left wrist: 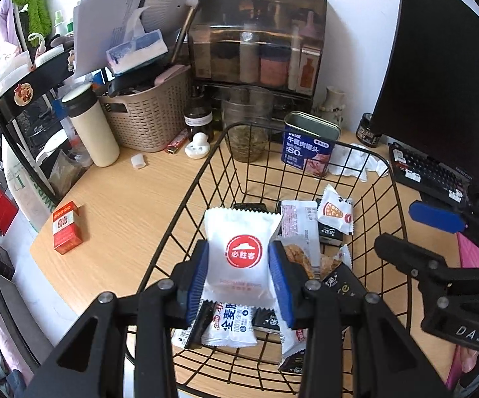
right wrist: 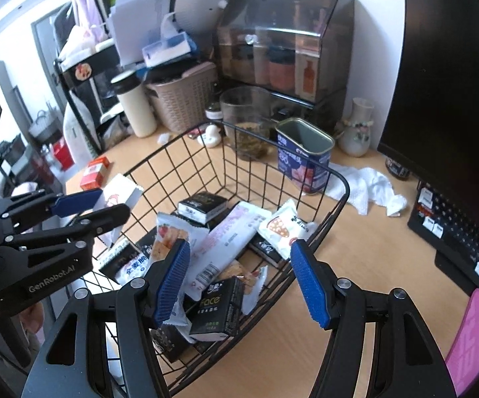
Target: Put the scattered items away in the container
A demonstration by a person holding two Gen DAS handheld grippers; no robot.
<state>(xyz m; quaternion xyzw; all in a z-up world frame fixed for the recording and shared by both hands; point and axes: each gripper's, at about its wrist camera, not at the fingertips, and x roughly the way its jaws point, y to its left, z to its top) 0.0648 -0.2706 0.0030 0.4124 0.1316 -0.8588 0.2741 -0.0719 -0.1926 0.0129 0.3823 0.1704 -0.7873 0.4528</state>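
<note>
A black wire basket sits on the wooden desk and holds several snack packets and small black boxes. My left gripper is shut on a white packet with a red round logo and holds it above the basket's near end. In the right wrist view that packet shows at the basket's left rim. My right gripper is open and empty above the basket's near right side; it also shows in the left wrist view.
A red box lies on the desk left of the basket. A blue meat tin, a glass jar, crumpled tissue, a thermos, a woven basket and a keyboard surround it.
</note>
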